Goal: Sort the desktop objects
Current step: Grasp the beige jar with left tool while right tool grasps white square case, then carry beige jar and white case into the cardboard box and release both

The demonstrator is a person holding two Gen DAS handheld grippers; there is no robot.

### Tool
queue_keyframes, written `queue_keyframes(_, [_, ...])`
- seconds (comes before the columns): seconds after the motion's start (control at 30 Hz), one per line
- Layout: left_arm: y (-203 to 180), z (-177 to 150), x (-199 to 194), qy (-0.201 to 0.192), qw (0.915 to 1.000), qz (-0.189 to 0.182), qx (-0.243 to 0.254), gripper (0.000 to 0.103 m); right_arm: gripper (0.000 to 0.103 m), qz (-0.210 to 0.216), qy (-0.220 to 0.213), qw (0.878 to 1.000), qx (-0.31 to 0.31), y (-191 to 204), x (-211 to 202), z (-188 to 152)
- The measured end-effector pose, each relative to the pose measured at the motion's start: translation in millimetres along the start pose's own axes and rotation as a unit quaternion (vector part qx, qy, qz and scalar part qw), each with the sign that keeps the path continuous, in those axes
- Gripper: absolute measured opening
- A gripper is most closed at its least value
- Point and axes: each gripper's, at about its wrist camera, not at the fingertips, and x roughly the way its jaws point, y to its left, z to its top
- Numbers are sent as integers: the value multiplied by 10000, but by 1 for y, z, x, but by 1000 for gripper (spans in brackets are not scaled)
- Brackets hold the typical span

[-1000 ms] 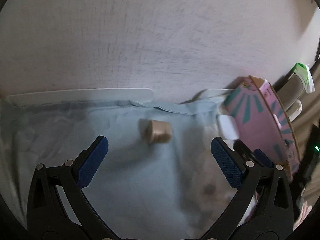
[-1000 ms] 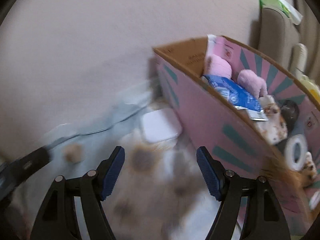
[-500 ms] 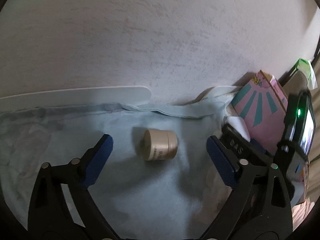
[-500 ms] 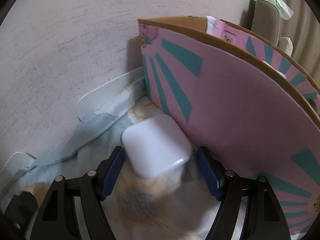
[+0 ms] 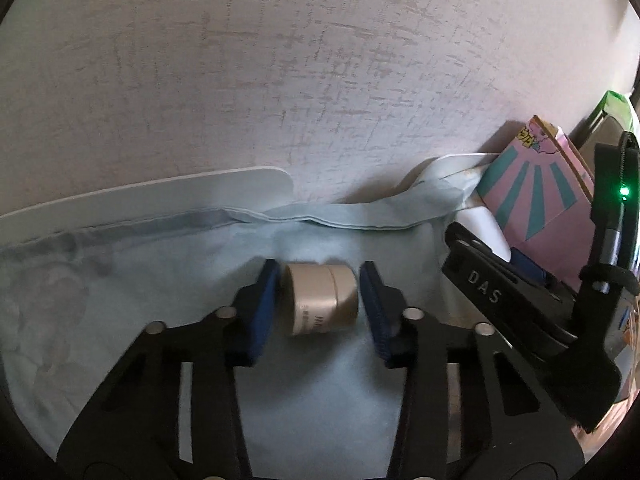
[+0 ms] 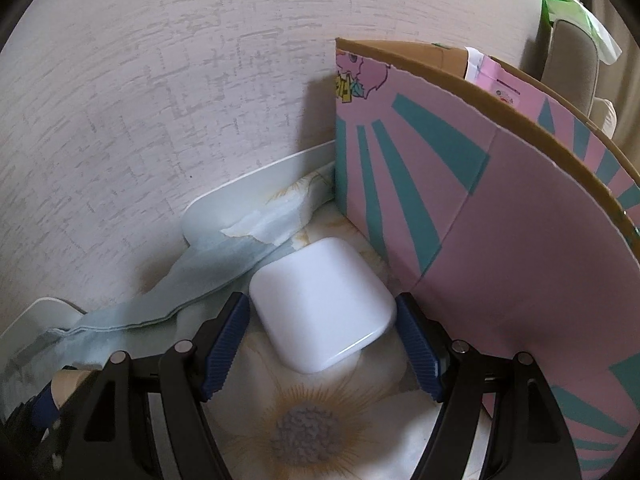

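A small tan jar (image 5: 322, 300) lies on its side on the pale blue cloth (image 5: 120, 300) that covers the surface, between the pads of the left gripper (image 5: 320, 304). It is judged light and rigid, with a smooth rounded wall that could roll or slip; the flat ends, which face the pads, are the better places to be taken hold of. The jaws are narrowed around it with slim gaps on both sides, so it is bracketed but not yet pinched.

Further right, a white rounded case (image 6: 322, 302) rests on the sunflower-printed part of the cloth (image 6: 308, 428). It is judged hard, glossy and light, hence slippery, and is best taken across its two opposite sides. The right gripper (image 6: 322, 346) stands spread around it, its left pad seemingly at or just off the case's edge, though contact cannot be confirmed.

Room is tight on the right: the pink and teal cardboard box (image 6: 500, 220) stands just beside the case and close to the right pad. At the far side, a bunched cloth fold (image 5: 360, 216) and a white board (image 5: 140, 196) lie against the textured wall (image 5: 280, 60). Open cloth is left nearer and to the left of the jar; upward is judged the freest way out.
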Motion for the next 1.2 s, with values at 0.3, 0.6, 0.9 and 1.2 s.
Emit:
queue_keyframes(0.3, [-5,-2,-6,-20,10000,-96,3,25,62,310,-114,9994,53,-24,-7,-6])
queue_keyframes(0.6, [-8,3,-18,-145,9997,-154,-133,25,62,517,-413,9978,-66,-49,-27,-9])
queue_keyframes(0.9, [-11,12,-65,-299,9994,-169,-93,25,62,817,-659,9937,-381,-76,-70,-4])
queue_keyframes(1.2, [-53,45,-129,-545,9977,-342,200,25,62,1207,-951,9855,-722,-35,-143,32])
